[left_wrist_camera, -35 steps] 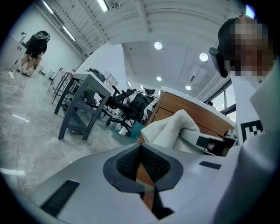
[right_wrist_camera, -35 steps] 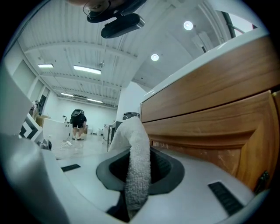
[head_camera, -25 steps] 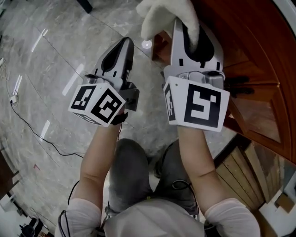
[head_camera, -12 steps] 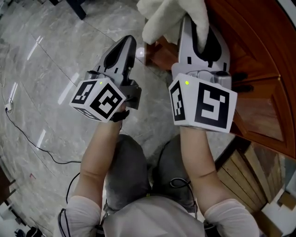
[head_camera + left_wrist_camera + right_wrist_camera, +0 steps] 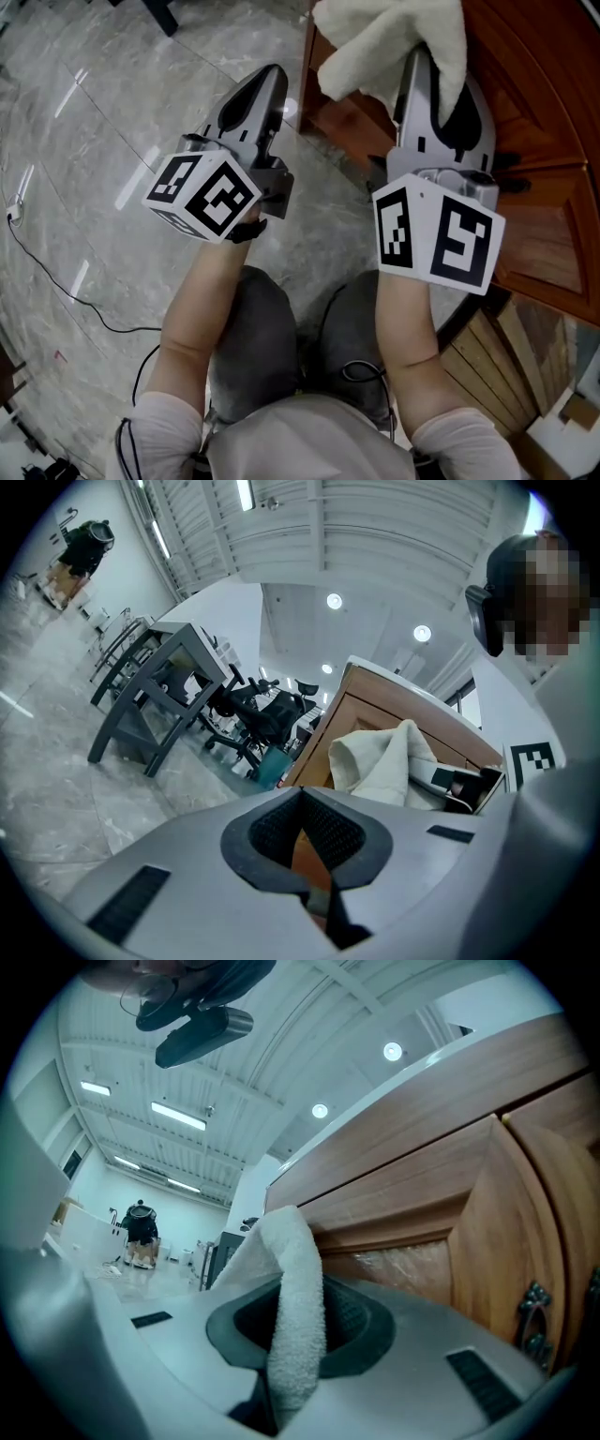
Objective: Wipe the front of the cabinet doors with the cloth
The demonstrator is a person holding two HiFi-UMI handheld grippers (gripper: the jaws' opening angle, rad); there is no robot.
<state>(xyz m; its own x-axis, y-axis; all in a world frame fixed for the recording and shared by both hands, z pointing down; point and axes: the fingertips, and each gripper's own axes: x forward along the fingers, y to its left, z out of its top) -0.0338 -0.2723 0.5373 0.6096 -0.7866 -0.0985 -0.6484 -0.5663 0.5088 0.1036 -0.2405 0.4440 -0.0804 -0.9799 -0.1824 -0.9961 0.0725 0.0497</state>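
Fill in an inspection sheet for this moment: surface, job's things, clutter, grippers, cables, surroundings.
Surface: grey stone-look floor, glossy, with light reflections.
Job's things: white cloth held up at the brown wooden cabinet door; whether the two touch cannot be told.
Clutter: nothing seen.
Grippers: right gripper shut on the cloth, which hangs out past the jaws; left gripper shut and empty, held over the floor beside the cabinet.
Cables: one thin black cable lying loose on the floor at the left.
Surroundings: grey table and dark chairs across the room.
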